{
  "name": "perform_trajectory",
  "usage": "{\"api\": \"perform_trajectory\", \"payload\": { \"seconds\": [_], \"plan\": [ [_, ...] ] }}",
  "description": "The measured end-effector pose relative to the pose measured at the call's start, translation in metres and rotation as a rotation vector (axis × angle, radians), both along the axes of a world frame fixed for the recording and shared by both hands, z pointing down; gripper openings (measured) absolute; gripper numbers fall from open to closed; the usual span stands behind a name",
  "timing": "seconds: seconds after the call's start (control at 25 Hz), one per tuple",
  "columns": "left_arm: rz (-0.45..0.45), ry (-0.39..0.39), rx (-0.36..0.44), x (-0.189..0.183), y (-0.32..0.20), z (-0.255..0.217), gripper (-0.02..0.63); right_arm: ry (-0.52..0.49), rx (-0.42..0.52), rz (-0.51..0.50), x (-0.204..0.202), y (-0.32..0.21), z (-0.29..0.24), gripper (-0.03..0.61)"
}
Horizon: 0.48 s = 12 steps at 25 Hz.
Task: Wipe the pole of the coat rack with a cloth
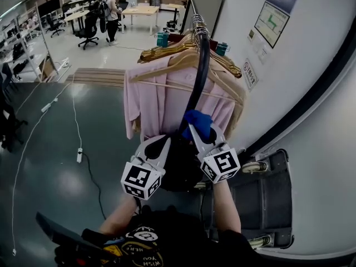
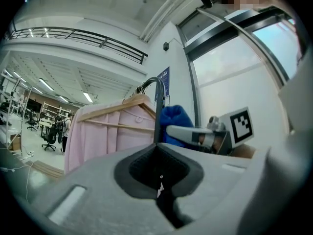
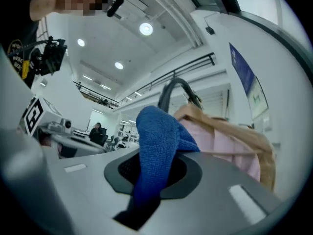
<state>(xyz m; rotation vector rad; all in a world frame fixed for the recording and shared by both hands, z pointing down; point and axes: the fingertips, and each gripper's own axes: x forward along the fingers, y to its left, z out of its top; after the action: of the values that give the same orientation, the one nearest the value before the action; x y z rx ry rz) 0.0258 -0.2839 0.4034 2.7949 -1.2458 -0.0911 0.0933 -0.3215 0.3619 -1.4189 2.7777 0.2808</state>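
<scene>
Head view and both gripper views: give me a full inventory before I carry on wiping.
curved black metal coat-rack pole: one, black, centre, rising from between the grippers
blue terry cloth: one, blue, against the pole
pale pink shirt: one, pink, hanging left of the pole
wooden hangers: several, tan, near the pole's top
dark grey wheeled box: one, grey, floor at right
white cables: a few, white, floor at left
standing person: one, far background
left gripper: grey, jaws together, beside the pole
right gripper: grey, shut on the cloth
</scene>
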Motion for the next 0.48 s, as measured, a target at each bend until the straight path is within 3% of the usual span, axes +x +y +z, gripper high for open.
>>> {"api": "perform_trajectory", "payload": {
  "seconds": [0.2, 0.48],
  "plan": [
    [-0.016, -0.016, -0.032, -0.006, 0.003, 0.015, 0.003, -0.087, -0.135, 0.146, 0.034, 0.02, 0.057, 0.058],
    [-0.054, -0.031, -0.054, -0.02, 0.015, 0.031, 0.003, -0.184, -0.192, 0.259, 0.059, 0.077, 0.072, 0.058]
  ]
}}
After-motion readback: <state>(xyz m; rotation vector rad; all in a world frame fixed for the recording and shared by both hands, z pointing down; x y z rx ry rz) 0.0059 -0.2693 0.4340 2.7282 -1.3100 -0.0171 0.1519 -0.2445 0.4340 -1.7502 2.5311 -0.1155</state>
